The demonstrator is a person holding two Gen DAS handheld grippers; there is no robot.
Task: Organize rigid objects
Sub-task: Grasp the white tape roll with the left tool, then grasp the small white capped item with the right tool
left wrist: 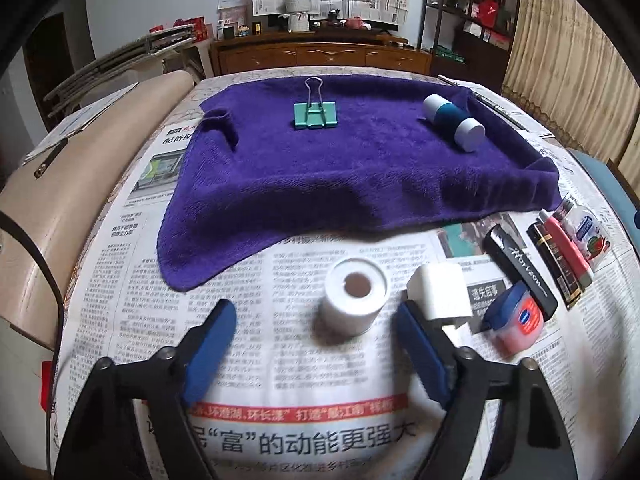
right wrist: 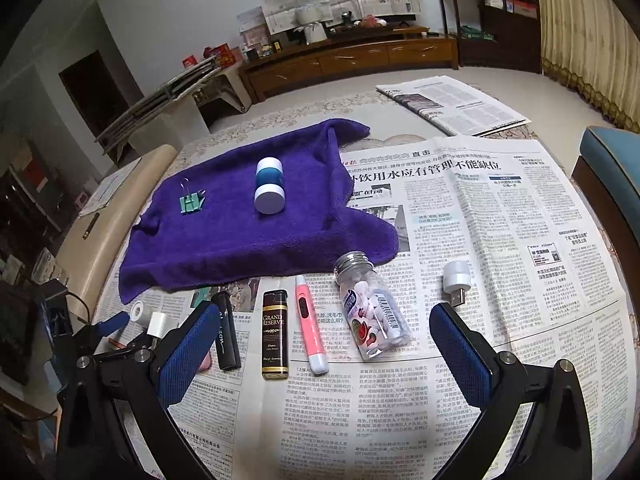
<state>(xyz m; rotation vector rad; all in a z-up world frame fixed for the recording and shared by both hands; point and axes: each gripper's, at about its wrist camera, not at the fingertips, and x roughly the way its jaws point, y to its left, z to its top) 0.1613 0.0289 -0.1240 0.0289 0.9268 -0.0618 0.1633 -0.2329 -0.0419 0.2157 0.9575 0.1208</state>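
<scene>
With your left tool [left wrist: 316,320] spread wide around the upright white roll [left wrist: 356,296] on the newspaper, centre it, avoid the white block [left wrist: 440,292], and close gently.

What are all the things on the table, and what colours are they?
Fluffy cloth: one, purple, far side, on newspaper.
Binder clip: one, green, on cloth.
Plastic cylinder: one, teal with white ends, lying on cloth.
Tape roll: one, white, upright, near left gripper.
Plug block: one, white, beside roll.
Small tub: one, red-blue.
Black sticks: two.
Pink pen: one.
Clear bottle: one, lying.
USB lamp: one, white.
Left gripper, right gripper: blue pads, open.
</scene>
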